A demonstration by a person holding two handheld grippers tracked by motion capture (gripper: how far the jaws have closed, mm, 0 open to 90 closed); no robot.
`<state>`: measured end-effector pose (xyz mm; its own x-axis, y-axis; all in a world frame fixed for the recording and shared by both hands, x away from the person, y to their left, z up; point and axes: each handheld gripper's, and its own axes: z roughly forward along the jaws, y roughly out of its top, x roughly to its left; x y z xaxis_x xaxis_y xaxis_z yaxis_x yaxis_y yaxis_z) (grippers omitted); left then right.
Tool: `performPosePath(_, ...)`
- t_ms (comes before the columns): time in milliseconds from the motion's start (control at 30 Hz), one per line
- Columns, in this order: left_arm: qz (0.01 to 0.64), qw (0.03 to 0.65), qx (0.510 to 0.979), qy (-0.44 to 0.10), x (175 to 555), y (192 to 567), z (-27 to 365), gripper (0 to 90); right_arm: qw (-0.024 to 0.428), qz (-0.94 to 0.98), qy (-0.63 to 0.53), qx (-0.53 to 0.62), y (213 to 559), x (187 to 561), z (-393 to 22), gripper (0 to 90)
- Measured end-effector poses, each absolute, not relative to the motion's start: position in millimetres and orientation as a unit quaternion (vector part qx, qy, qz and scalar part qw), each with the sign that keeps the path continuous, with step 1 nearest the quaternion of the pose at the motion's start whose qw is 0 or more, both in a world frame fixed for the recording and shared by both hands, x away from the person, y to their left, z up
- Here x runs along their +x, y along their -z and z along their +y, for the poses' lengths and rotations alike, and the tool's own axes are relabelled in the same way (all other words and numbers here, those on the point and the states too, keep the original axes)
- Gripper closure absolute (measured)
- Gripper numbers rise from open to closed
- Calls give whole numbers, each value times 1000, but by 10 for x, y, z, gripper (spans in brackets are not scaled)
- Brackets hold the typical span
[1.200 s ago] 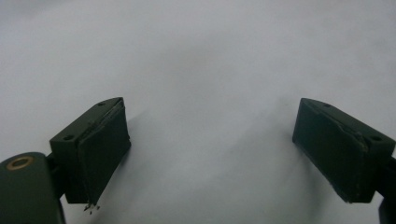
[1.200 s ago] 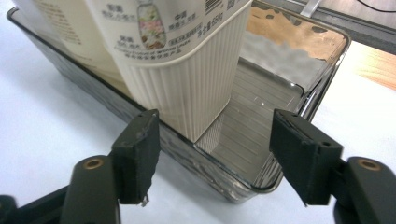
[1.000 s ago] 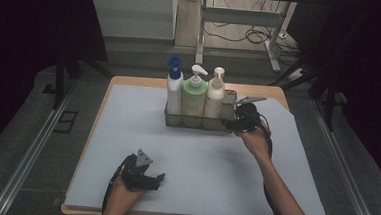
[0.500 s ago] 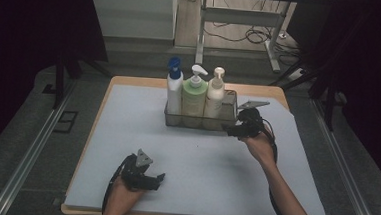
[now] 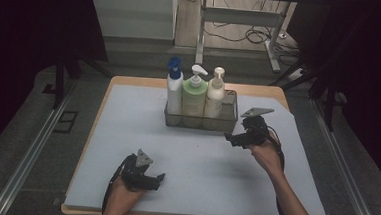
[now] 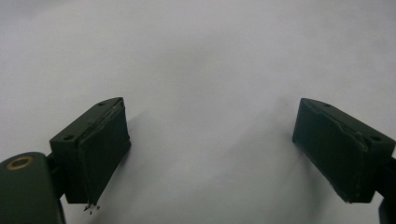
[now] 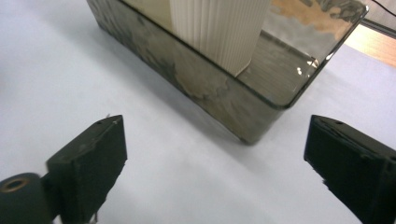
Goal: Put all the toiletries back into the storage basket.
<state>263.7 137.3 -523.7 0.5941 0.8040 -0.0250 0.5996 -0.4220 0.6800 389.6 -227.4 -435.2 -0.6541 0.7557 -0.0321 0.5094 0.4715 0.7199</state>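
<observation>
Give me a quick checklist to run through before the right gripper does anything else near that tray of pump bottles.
1. Right gripper jaws have just been opening, nothing between them: ok.
2. Right gripper apart from the tray, its corner just ahead: ok.
3. Three bottles upright in the tray, blue-capped bottle, green bottle, cream bottle: ok.
4. Free space at the tray's right end beside the cream bottle: ok.
5. Left gripper open, low over the white mat, away from the tray: ok.
6. Whether the tray sits flat: cannot tell.

A wooden table carries a white sheet over most of its top. A smoked clear tray stands on the sheet at the far middle.
</observation>
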Motion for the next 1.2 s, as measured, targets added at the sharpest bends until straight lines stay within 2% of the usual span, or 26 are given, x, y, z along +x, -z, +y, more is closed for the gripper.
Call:
performPosePath(200, 423, 331, 829, -154, 2637, 5237, 1373, 106, 181, 846, -338, 369, 4373, 3795, -2340, 2)
performPosePath(767, 423, 332, 829, -154, 2637, 5238, 1373, 106, 158, 852, -342, 364, 4422, 3434, -2582, 0)
performPosePath(1200, 424, 332, 828, -155, 2636, 5238, 1372, 106, 152, 847, -347, 374, 4730, 3168, -2740, 0)
